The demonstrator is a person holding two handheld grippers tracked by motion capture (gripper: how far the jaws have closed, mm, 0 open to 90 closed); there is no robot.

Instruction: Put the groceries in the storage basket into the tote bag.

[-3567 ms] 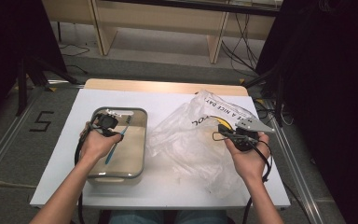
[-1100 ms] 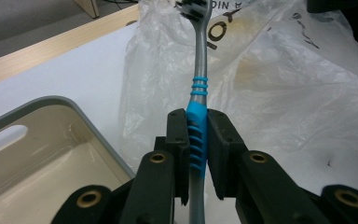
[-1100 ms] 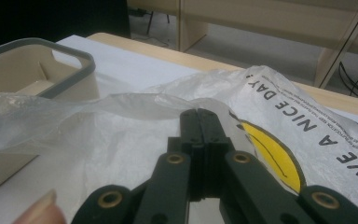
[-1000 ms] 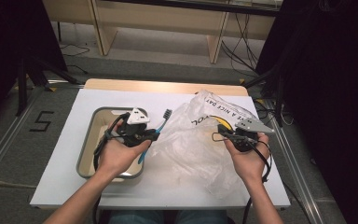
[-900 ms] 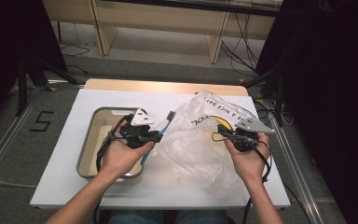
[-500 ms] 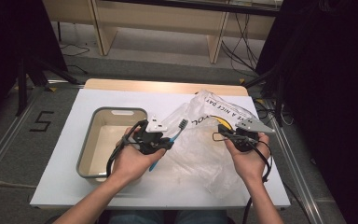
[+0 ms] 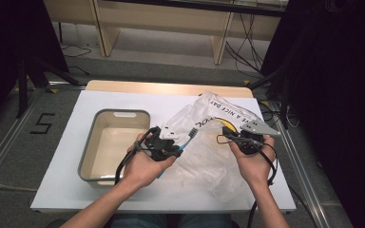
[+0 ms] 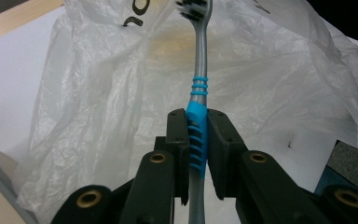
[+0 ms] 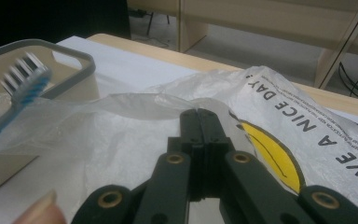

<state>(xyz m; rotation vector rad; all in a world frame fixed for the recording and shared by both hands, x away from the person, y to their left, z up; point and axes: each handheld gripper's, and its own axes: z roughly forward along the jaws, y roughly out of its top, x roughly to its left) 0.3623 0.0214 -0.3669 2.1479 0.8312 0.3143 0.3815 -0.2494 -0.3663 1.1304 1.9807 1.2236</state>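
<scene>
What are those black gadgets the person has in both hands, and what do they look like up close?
Two handheld grippers: the left gripper and right gripper are black, each with two flat-padded jaws on arms with brass-coloured rivets. Each carries a grey three-cornered plate on top and trails a black cable. The forearms are bare, no sleeves.

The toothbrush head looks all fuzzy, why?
In the left gripper view the blue and grey plastic toothbrush has a sharp handle but smeared bristles at the top edge; in the right gripper view its head is blurred too, while the crinkly clear plastic bag's lettering stays crisp.

High cam overhead, gripper cams close, low; all share bag (image 7: 209,142).
</scene>
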